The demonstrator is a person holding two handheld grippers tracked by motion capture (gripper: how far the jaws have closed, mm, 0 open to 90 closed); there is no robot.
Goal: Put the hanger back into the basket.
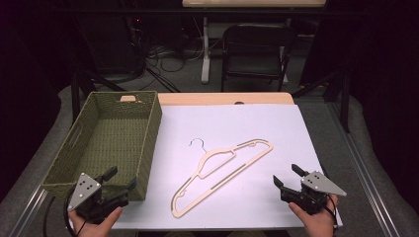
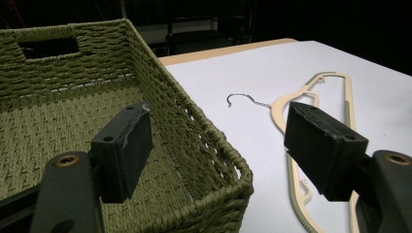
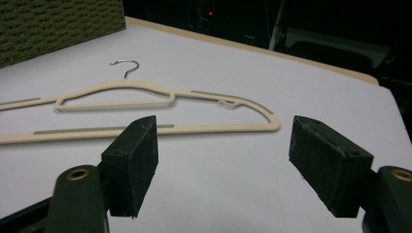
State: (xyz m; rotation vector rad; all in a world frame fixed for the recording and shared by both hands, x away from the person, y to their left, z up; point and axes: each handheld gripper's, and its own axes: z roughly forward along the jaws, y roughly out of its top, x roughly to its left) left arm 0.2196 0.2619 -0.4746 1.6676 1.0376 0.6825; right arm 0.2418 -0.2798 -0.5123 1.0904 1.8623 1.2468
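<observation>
**A:** ok so what's the layout, biggest stuff first?

**B:** Table [image 1: 316, 148] with a white sheet [image 1: 276, 128] covering most of it; a strip of bare wood shows along the far edge. A dark folding chair [image 1: 254, 49] stands on the floor behind it, next to some cables.

**A:** and the basket?

**B:** Green woven basket [image 1: 106, 138] on the left side, long axis running away from the person, with handle cutouts in its far and left walls. Nothing inside that I can see. Its right wall sits on the sheet's left edge.

**A:** hanger's where?

**B:** Cream hanger [image 1: 222, 173] lying flat on the sheet, pretty much centre, just right of the basket but not touching it. It's on a diagonal, one end toward the near edge, the other toward the far right. The metal hook [image 1: 197, 144] points to the far left. It has grey grip strips on the shoulders and bar.

**A:** tongs?

**B:** Left gripper [image 1: 121, 180] is held at the basket's near right corner, jaws wide apart with nothing between them; in the left gripper view they straddle that corner. Right gripper [image 1: 287, 175] is at the near right over the sheet, jaws also spread and empty, aimed at the hanger's end, well short of it. Each is held in a hand at the bottom edge.
</observation>
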